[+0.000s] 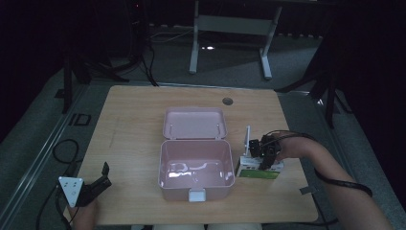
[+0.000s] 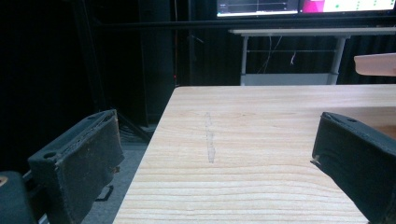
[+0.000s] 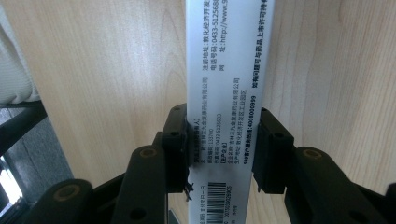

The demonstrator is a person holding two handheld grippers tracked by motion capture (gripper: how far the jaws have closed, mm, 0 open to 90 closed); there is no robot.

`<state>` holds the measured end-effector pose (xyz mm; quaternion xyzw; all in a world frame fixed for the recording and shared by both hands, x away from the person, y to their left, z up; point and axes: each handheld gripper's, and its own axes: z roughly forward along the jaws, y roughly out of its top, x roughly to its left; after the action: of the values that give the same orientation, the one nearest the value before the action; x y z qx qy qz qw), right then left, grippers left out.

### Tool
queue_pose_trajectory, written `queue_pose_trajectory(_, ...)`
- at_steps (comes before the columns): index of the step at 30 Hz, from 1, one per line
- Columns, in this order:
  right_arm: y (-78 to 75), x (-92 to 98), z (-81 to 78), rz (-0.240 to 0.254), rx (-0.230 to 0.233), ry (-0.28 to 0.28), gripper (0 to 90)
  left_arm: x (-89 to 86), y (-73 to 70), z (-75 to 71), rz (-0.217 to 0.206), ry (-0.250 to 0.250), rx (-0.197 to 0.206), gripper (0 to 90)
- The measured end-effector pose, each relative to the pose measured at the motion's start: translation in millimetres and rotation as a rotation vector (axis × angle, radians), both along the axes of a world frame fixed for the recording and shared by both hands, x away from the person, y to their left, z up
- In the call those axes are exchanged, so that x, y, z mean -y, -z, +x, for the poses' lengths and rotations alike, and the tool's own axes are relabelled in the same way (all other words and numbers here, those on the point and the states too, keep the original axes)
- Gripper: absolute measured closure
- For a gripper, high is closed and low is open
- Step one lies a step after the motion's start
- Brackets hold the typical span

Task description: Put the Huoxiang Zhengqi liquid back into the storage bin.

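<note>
We see the right claw (image 1: 266,160) clenched on a white and green medicine carton (image 1: 259,169) that lies on the wooden desk (image 1: 134,124), just to the right of an open pink storage box (image 1: 195,165). In the right gripper view both black jaws press against the long sides of the carton (image 3: 229,93), whose white face carries printed text and a barcode; the carton's underside rests on the wood grain. From above, a white flap of the carton stands upright beside the claw, close to the pink box's right wall. The box has its lid laid back flat behind it, and its interior looks bare and glossy, with a white latch at the front edge.

Our left claw (image 1: 98,182) rests at the near left corner of the desk, well apart from the box, its jaws released and wide with nothing between them; in the left gripper view the pads (image 2: 79,161) frame bare desk.
</note>
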<state>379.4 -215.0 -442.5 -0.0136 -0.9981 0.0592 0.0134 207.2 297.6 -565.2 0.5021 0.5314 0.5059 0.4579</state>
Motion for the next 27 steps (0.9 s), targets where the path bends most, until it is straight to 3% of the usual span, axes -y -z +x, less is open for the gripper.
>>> queue_pose_trajectory(12, -32.9, 1.8, -12.9, -0.012, -0.023, 0.017, 62.1, 0.5, 0.0, -0.1, 0.001, 0.001, 0.001, 2.0)
queue_pose_trajectory(27, -79.6, 1.2, -23.4, -0.018, -0.007, 0.045, 62.2, 0.4, -0.1, -0.3, -0.007, -0.002, -0.001, 2.0)
